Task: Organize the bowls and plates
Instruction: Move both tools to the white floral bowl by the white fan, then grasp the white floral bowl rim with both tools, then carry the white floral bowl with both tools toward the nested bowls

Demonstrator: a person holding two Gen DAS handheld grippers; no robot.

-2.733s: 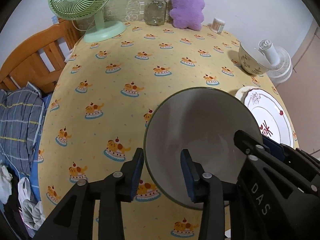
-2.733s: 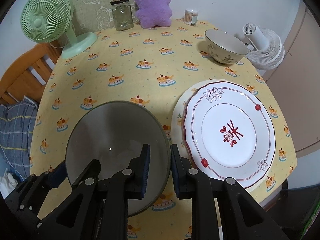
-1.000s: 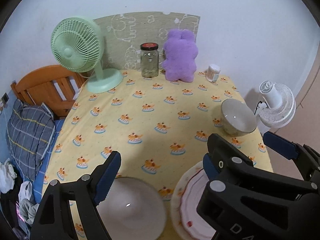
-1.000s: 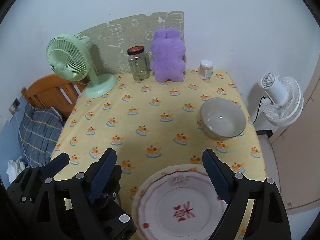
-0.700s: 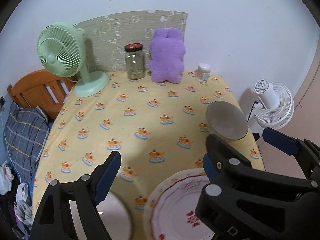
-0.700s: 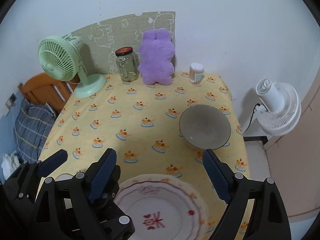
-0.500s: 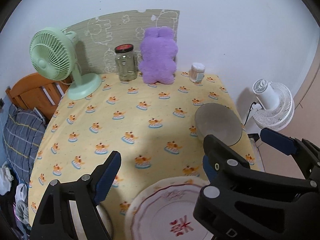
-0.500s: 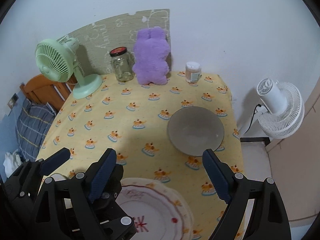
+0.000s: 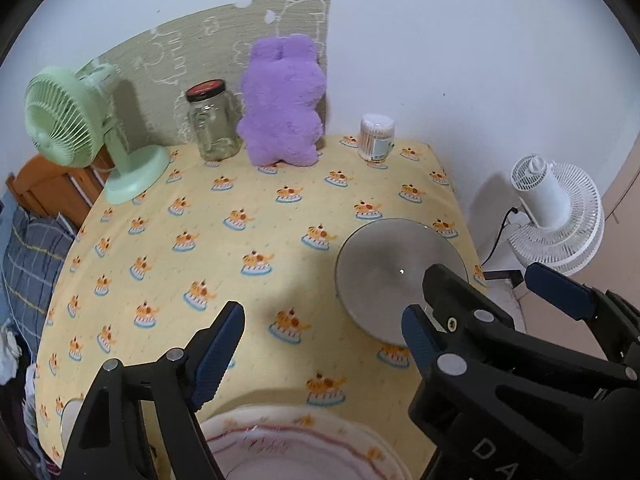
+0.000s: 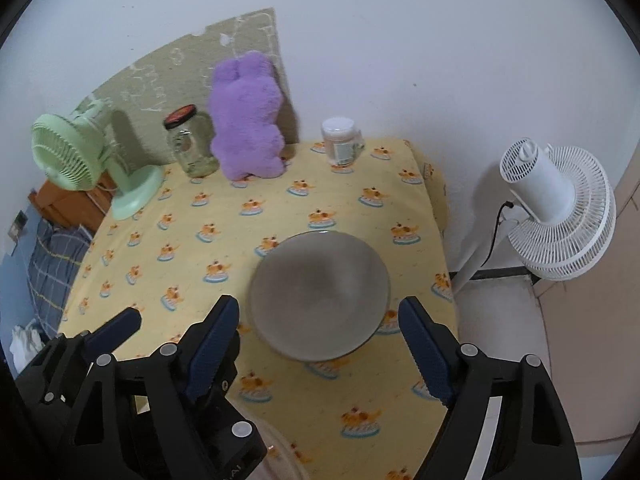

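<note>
A grey bowl (image 10: 320, 296) stands on the yellow tablecloth near the table's right edge; it also shows in the left wrist view (image 9: 388, 272). My right gripper (image 10: 320, 340) is open and empty, its jaws wide apart just in front of and above this bowl. My left gripper (image 9: 320, 344) is open and empty, to the left of the right one. A white plate with a red rim pattern (image 9: 304, 448) lies at the near edge below my left gripper. The rim of another bowl (image 9: 70, 412) shows at the near left, mostly hidden by a finger.
At the back stand a green desk fan (image 9: 80, 132), a glass jar (image 9: 212, 120), a purple plush toy (image 9: 284, 116) and a small cotton swab tub (image 9: 376, 136). A white floor fan (image 10: 556, 208) stands beside the table's right edge. A wooden bed frame and bedding lie left.
Both grippers let go of the near grey bowl, opened wide, rose and swung right. The far bowl now sits between my right gripper's jaws in view; the plate slid to the frame bottom.
</note>
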